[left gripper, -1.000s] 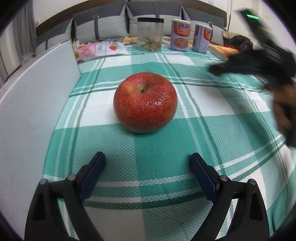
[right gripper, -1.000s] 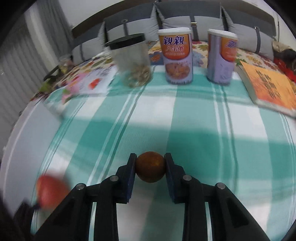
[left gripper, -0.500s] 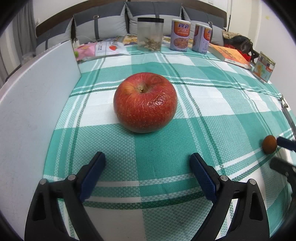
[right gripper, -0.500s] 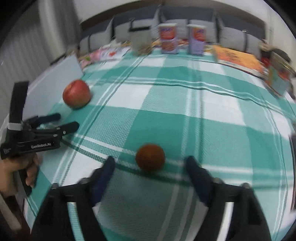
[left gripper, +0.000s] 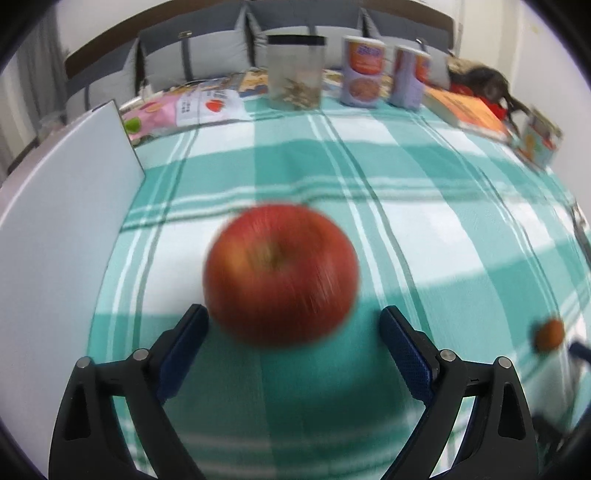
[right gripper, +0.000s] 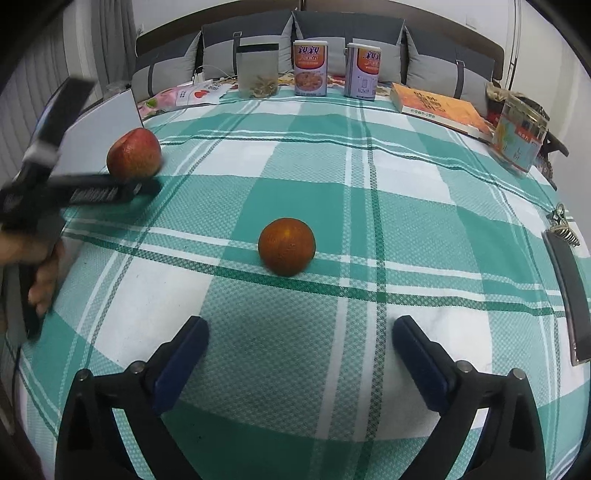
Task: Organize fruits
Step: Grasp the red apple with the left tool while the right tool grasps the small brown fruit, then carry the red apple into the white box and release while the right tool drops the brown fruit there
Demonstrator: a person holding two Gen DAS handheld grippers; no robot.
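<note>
In the right wrist view our right gripper point(right gripper: 300, 345) stands at the bottom of the frame with its jaws spread wide; they have just been opening, and nothing sits between the blue pads point(right gripper: 181, 363). The small orange point(right gripper: 286, 246) lies free on the green-and-white checked cloth point(right gripper: 424, 221) just above the pads, near the frame's centre. In the left wrist view our left gripper point(left gripper: 293, 334) is also spread wide, its pads flanking the lower part of the red apple point(left gripper: 280, 273), which fills the middle of the frame, blurred; we cannot tell whether the left pad touches it, and the right pad stands clear. The same orange shows at the right edge there. Left of the apple stands a white board point(left gripper: 62, 236). Along the top of both views we see a clear jar point(right gripper: 257, 70), two tall tins point(right gripper: 310, 68), an orange book point(right gripper: 439, 107) and grey cushions point(right gripper: 369, 29).
</note>
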